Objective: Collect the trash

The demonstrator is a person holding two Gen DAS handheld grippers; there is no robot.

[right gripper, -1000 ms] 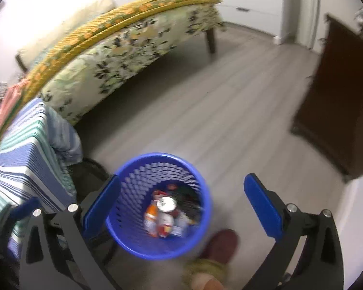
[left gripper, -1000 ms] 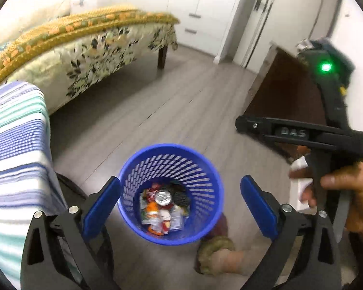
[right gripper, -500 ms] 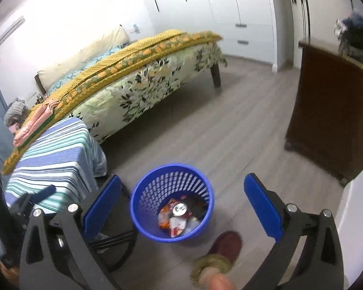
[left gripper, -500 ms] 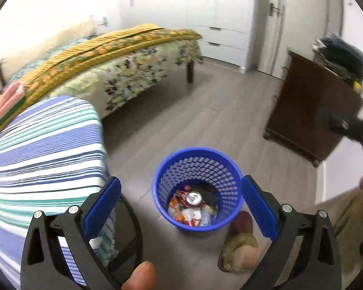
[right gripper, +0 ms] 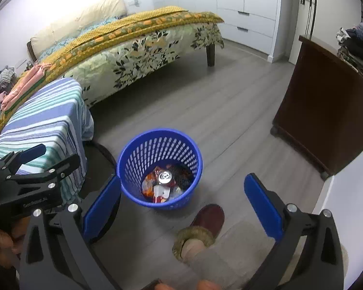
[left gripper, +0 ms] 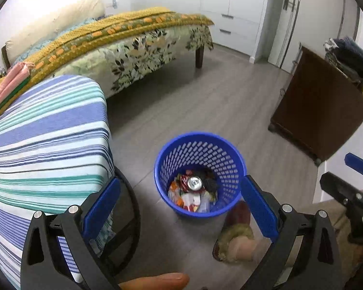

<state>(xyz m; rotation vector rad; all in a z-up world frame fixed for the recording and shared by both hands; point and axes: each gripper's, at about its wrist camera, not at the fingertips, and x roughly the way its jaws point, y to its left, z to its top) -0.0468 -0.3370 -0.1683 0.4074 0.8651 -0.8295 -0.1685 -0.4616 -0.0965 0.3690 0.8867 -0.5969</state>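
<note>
Trash, a silver can among wrappers, is held in the blue perforated plastic basket. Both grippers are held open, empty; the basket could be tipped by the slippered foot at five o'clock.

The only lettering, small embossed print on the left claw's black body, is too blurred to read.

A bed with a floral cover and mustard-yellow blanket stands beside a blue-and-teal striped cloth-covered surface; a dark brown wooden cabinet stands well apart.
</note>
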